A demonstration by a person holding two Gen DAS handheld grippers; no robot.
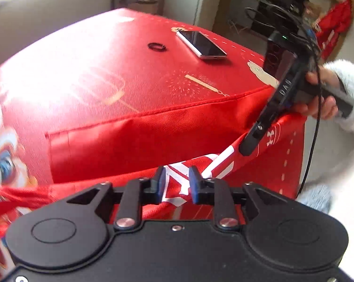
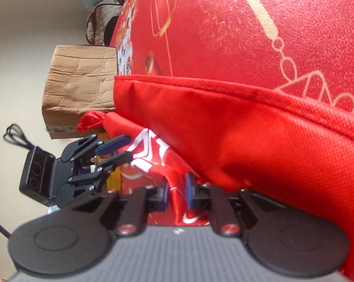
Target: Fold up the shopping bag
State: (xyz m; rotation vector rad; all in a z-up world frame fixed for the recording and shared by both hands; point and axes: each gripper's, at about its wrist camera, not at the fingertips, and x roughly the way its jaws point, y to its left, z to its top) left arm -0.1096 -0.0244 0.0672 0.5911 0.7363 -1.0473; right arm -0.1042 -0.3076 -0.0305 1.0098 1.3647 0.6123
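The red shopping bag (image 1: 224, 164) is shiny fabric with white print and hangs stretched in front of the table's near edge. In the left wrist view my left gripper (image 1: 177, 183) is shut on the shopping bag, printed cloth filling the gap between its blue pads. My right gripper (image 1: 246, 146), held by a hand (image 1: 322, 103) in a white fluffy sleeve, pinches the bag's upper edge further right. In the right wrist view my right gripper (image 2: 178, 193) has bag (image 2: 151, 155) cloth between its fingers. My left gripper (image 2: 126, 149) grips the cloth's far end.
A red printed cover (image 1: 106, 70) lies over the table, and a stitched red flap (image 1: 153, 136) hangs at its edge behind the bag. A phone (image 1: 201, 44) and a small dark ring (image 1: 157, 46) lie on top. A cardboard box (image 2: 78, 84) stands on the floor.
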